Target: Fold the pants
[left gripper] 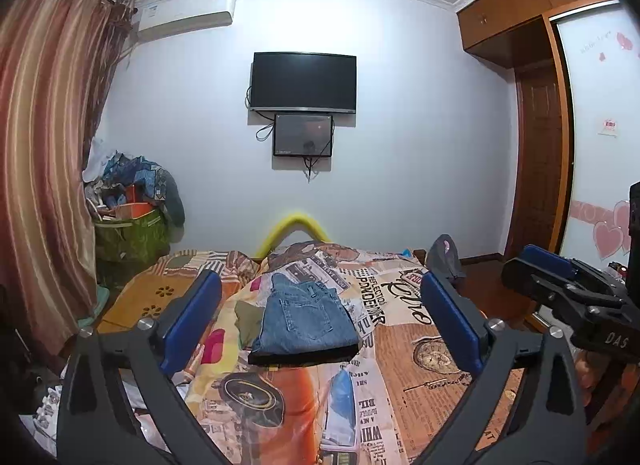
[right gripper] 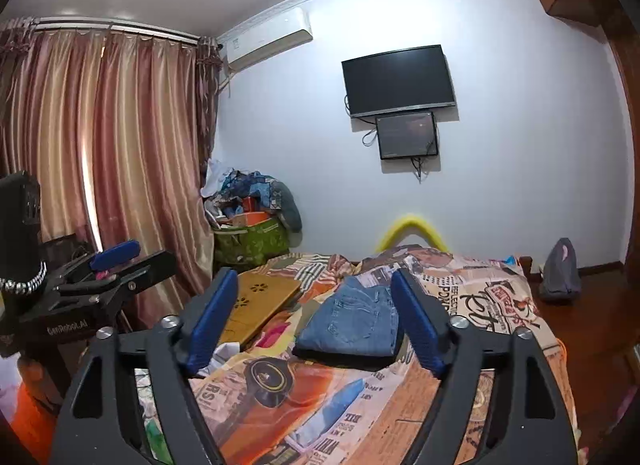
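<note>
Pants lie folded into a compact denim block on the bed's printed cover, waistband side up, squared edge toward the cameras — a placement that reads as a finished fold, set down and let go. Left claw hangs spread and empty, held back from the block, pointing slightly down. Right claw stands beside it — spread too, nothing between its blue pads, aimed likewise

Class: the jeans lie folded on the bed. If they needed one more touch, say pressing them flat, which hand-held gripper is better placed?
Probably left. The jeans sit centred between the left hand-held gripper's open jaws; the right hand-held gripper sees them off-centre.
</note>
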{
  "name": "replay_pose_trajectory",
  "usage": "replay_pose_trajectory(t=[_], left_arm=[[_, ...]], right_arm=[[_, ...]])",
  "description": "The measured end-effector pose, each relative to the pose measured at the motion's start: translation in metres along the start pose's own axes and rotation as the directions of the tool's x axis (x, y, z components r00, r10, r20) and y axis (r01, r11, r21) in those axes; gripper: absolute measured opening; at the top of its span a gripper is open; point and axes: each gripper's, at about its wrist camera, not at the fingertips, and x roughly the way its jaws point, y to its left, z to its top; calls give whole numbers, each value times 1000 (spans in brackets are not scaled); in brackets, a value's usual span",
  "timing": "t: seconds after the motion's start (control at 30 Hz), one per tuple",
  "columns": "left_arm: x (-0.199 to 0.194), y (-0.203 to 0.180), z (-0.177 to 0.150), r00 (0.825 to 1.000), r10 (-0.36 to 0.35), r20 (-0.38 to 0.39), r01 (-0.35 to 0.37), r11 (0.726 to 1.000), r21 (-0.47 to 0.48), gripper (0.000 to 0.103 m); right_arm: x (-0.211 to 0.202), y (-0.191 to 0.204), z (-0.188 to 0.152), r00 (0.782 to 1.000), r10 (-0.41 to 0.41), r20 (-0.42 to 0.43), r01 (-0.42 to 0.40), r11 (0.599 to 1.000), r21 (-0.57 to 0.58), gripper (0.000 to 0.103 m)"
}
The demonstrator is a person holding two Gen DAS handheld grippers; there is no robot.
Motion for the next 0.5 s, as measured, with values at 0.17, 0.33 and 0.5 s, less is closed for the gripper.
replay_pose_trajectory(t=[0.17, 0.33, 0.5], left_arm=[[6, 2, -8, 1000, -3, -22, 3, 1000, -6, 102], [12, 4, -15, 999, 2, -38, -2, 1000, -14, 102], [15, 5, -20, 999, 1, -54, -2, 1000, -14, 102]], right_arm=[[3, 0, -4, 999, -36, -5, 36, 999, -4, 87], [4, -2, -11, 999, -49, -21, 49, 999, 4, 89], [2, -3, -17, 998, -58, -32, 58, 998, 4, 89]])
